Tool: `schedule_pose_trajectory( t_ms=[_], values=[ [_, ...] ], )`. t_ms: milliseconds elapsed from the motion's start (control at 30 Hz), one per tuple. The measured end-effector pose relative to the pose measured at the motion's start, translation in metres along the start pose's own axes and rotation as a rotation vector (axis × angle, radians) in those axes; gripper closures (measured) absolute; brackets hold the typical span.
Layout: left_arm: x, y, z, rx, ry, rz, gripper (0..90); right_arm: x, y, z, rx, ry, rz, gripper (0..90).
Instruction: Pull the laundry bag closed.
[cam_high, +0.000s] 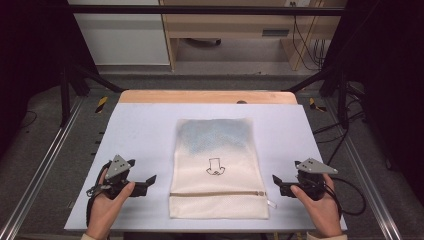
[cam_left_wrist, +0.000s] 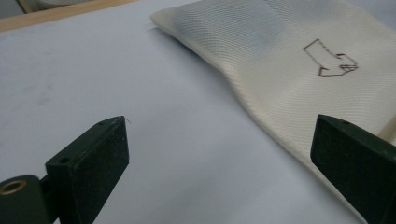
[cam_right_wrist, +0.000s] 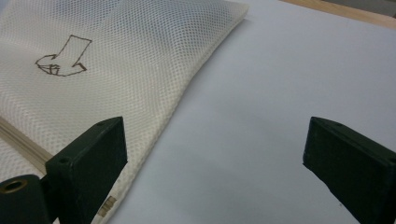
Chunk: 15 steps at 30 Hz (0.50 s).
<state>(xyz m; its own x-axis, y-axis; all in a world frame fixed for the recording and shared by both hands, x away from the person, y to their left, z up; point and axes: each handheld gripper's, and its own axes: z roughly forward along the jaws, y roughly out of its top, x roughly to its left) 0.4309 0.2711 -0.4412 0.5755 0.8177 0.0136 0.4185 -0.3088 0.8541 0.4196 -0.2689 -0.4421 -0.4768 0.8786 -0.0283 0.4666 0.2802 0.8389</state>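
Mesh laundry bag (cam_high: 218, 167) flat at mid-desk (cam_high: 140, 130), zip near the person, with left tongs (cam_high: 148, 183) and right tongs (cam_high: 276, 183) wide and empty beside its edges; a shallow pinch could likely snag one mesh layer and bunch it.

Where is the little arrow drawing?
In the high view, the arrow drawing sits mid-way on the mesh bag, just above its zipper, between both grippers.

Behind the table (cam_high: 150, 130) stands a light wooden desk (cam_high: 230, 25) and a white cabinet (cam_high: 120, 35). The floor (cam_high: 210, 80) is grey carpet. Black cables (cam_high: 305, 40) hang at the desk's right side, and both sides of the room are dark
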Motion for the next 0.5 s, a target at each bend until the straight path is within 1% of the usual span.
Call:
schedule_pose_trajectory(
  t_ms=[100,167,200,233,300,400,500],
  values=[
    [0.012,-0.003,-0.002,-0.023,0.039,0.006,4.7,-0.006,-0.004,-0.002,0.001,-0.014,0.006,7.1],
    [0.02,-0.006,-0.002,-0.024,0.063,0.018,4.6,-0.01,-0.006,-0.003,-0.001,-0.029,0.013,7.8],
    [0.025,-0.009,-0.002,-0.017,0.075,0.026,4.4,-0.012,-0.008,-0.003,-0.003,-0.04,0.016,8.9],
    [0.03,-0.011,-0.002,-0.014,0.1,0.031,4.3,-0.015,-0.01,-0.003,-0.007,-0.051,0.011,10.8],
    [0.038,-0.013,-0.002,-0.026,0.129,0.03,4.2,-0.018,-0.014,-0.004,0.004,-0.079,0.012,12.1],
    [0.044,-0.015,-0.002,-0.039,0.133,0.031,4.2,-0.022,-0.018,-0.004,0.013,-0.091,0.02,12.0],
    [0.045,-0.016,0.004,-0.025,0.133,0.041,4.2,-0.024,-0.023,-0.002,0.039,-0.097,0.043,9.2]
  ],
)
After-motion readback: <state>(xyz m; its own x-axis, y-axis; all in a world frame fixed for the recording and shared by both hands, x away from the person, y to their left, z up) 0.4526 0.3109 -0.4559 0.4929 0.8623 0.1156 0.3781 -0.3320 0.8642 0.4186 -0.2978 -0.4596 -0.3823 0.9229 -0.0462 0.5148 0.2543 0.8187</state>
